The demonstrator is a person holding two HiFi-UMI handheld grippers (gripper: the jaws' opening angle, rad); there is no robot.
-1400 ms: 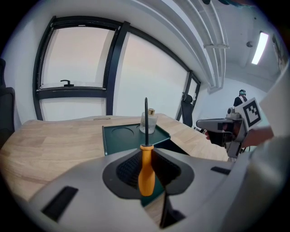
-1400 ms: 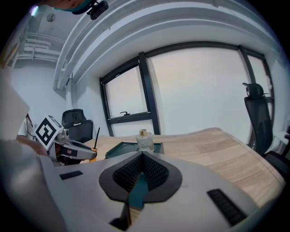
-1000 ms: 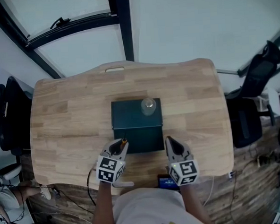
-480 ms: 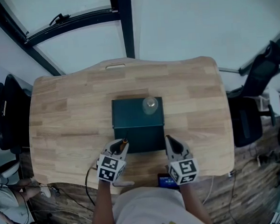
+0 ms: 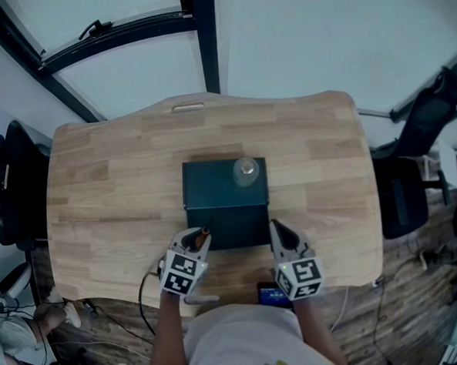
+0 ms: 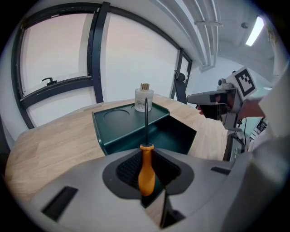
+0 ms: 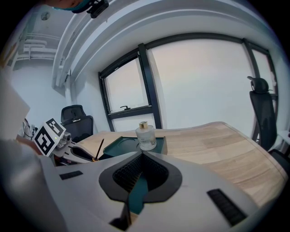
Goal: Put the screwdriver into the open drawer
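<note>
The transport step is in hand: the left gripper (image 6: pixel 146 154) is clenched on the orange handle of the slim black-shafted screwdriver (image 6: pixel 146 174), shaft pointing up, at lower centre of the left gripper view. It hangs just in front of the open drawer (image 6: pixel 179 131) of the dark green cabinet (image 6: pixel 122 124). The next move likely calls for tilting the tool flat over the cavity, then releasing. The right gripper (image 7: pixel 141 158) hovers right of the drawer, its jaws drawn together on nothing.
</note>
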